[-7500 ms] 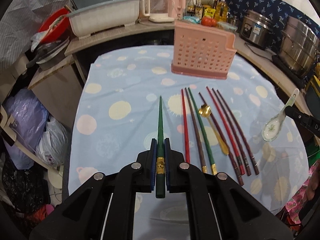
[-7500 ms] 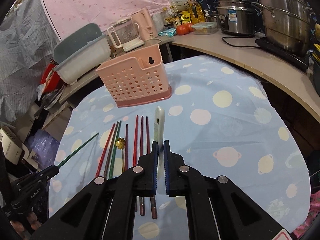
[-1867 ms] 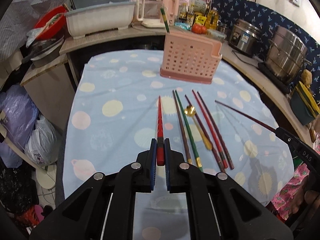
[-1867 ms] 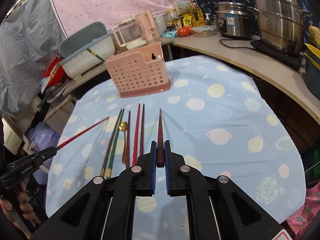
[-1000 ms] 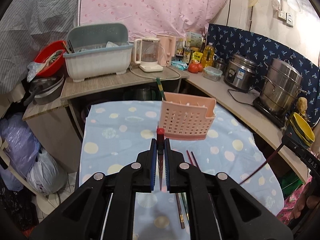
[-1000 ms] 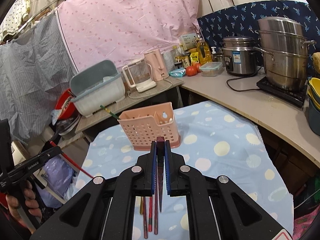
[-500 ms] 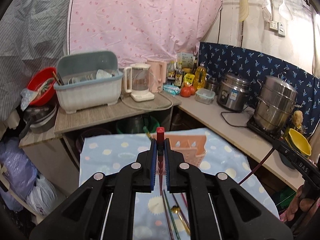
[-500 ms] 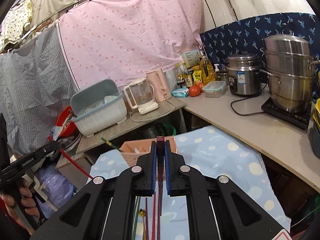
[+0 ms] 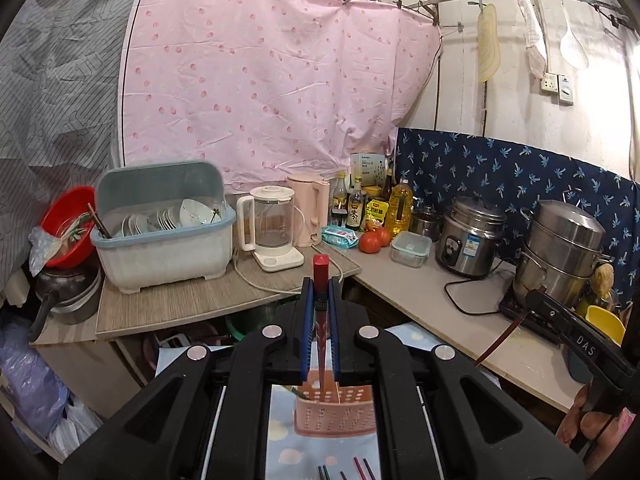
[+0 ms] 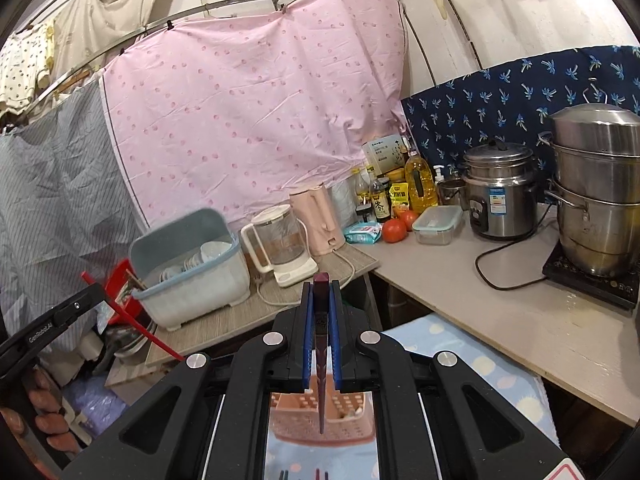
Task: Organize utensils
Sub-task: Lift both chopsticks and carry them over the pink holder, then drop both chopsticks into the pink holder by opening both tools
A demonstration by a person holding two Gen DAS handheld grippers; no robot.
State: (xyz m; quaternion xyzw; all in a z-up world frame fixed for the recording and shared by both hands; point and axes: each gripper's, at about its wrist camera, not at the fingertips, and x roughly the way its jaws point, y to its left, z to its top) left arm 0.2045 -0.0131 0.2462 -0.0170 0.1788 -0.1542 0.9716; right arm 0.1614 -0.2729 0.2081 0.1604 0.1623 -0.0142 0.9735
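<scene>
1. Kitchen counters and a pink curtain are filling both wrist views where the blue spotted tablecloth lay a moment ago; both hands are rising.
2. Left gripper is clamping a red chopstick, now hanging upright, tip over the pink utensil basket.
3. Right gripper is pinching a maroon chopstick above the same basket.
4. Green chopstick is already leaning inside it.
5. Remaining chopsticks are waiting on the cloth; the two drops look imminent.
</scene>
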